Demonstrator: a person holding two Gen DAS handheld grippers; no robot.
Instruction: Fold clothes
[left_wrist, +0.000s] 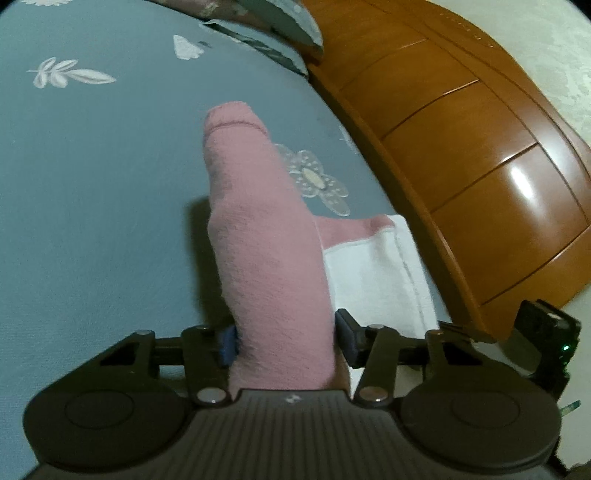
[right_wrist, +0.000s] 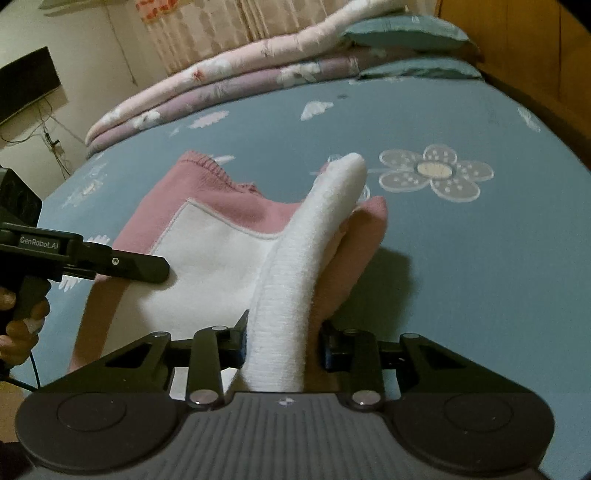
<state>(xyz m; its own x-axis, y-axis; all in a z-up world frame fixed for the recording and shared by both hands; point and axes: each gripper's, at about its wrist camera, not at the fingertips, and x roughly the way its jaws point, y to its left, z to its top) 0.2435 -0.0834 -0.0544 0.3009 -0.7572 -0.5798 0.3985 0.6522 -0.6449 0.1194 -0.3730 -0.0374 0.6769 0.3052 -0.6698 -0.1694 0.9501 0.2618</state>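
On the bed (right_wrist: 461, 258), blue-grey sheet with white leaf and flower prints, lies your pink and white sweater (right_wrist: 207, 243), partly flat, with two parts lifted.

Left tongs (left_wrist: 286, 341): clamped on a pink part of the sweater, looks like a sleeve (left_wrist: 255, 236). The fabric runs up and away from the jaws, cuff end at the top, raised off the sheet. Past it in the left wrist view, the white panel of the sweater sits flat just beside the wooden bed frame (left_wrist: 461, 166).

Right tongs (right_wrist: 282, 341): clamped on the white ribbed hem (right_wrist: 306, 258), which stands up in a curved ridge from the jaws. A pink layer is folded just behind it, touching it. To the left of the ridge the white panel and pink upper part lie spread on the sheet, pink knitted edge at the far end.

From the right wrist view, your left tongs come in from the left edge over the near-left part of the sweater, with your hand (right_wrist: 22, 325) on the grip.

Folded quilts (right_wrist: 221, 88) and a pillow (right_wrist: 402, 35) are stacked at the far end of the bed, well apart from the sweater. A dark screen (right_wrist: 27, 81) hangs on the wall at left.
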